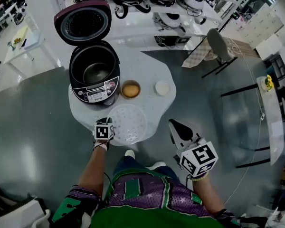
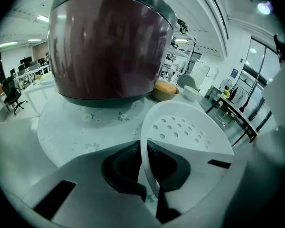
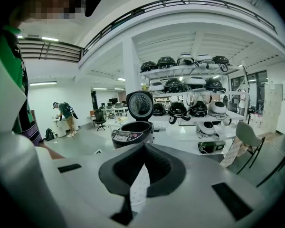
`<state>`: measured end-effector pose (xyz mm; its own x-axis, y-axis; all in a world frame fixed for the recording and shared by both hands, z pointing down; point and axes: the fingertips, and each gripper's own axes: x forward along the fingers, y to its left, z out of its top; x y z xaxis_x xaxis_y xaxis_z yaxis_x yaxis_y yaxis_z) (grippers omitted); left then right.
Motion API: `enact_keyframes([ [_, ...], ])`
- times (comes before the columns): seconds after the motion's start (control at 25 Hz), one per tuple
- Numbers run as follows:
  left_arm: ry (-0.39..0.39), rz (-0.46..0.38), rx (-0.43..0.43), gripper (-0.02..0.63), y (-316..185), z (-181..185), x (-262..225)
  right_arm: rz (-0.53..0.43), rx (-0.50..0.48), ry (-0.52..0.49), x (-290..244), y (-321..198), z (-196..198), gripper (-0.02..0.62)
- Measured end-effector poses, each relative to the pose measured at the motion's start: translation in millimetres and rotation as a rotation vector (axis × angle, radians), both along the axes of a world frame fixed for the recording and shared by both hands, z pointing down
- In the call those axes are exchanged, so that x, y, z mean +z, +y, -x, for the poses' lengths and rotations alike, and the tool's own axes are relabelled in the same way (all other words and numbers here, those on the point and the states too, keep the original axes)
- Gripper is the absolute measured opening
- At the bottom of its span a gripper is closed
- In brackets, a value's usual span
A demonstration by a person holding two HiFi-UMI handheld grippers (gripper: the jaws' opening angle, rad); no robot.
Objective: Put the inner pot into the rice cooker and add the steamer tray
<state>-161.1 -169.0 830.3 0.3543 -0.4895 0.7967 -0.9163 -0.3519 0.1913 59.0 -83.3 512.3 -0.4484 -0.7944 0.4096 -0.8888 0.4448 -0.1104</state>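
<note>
Head view: the steamer tray (image 1: pixel 128 122) sat at the tabletop's (image 1: pixel 152 65) near edge. The rice cooker (image 1: pixel 96 93) was at the far left, lid up, inner pot (image 1: pixel 96 72) apparently already in.

Left gripper view: left tongs (image 2: pixel 146 167) were clamped on just the tray's rim, so I'd lift slowly and keep it level.

Right gripper view: right tongs (image 3: pixel 141 184) were clenched on nothing, free to steady the other rim.

We work in an open, lab-like hall; shelves (image 3: pixel 192 70) hold rows of rice cookers (image 3: pixel 178 109); office chairs (image 3: pixel 100 119) and monitors (image 3: pixel 113 100) stand beyond; the grey floor (image 1: pixel 28 127) shines.
</note>
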Motion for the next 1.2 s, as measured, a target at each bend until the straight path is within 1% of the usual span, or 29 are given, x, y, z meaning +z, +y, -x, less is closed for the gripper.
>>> enact_keyframes([
  [0.2,0.043,0.018,-0.016,0.032,13.6,-3.1,-2.5,-0.006,-0.018,-0.003,1.4,1.4,1.5,0.006],
  [0.36,0.105,0.037,-0.054,0.032,24.9,-2.8,-7.2,-0.011,-0.018,-0.010,-1.0,2.6,1.7,0.006],
  [0.48,0.126,0.032,-0.048,0.032,27.2,-0.6,-20.6,-0.011,-0.014,-0.013,-3.1,2.8,2.1,0.006],
  [0.64,0.134,-0.025,-0.019,0.032,21.6,2.4,-54.9,-0.016,-0.022,-0.016,-5.4,3.0,3.7,0.006],
  [0.8,0.124,-0.085,0.023,0.032,19.2,4.1,-94.1,-0.027,-0.029,-0.018,-11.2,0.9,8.2,0.006],
  [1.08,0.118,-0.181,0.044,0.031,13.2,19.4,-155.0,-0.070,-0.039,-0.035,-32.8,-7.1,12.9,0.006],
  [1.2,0.119,-0.209,0.034,0.031,15.0,30.4,-175.6,-0.085,-0.049,-0.051,-42.3,-9.1,19.8,0.006],
])
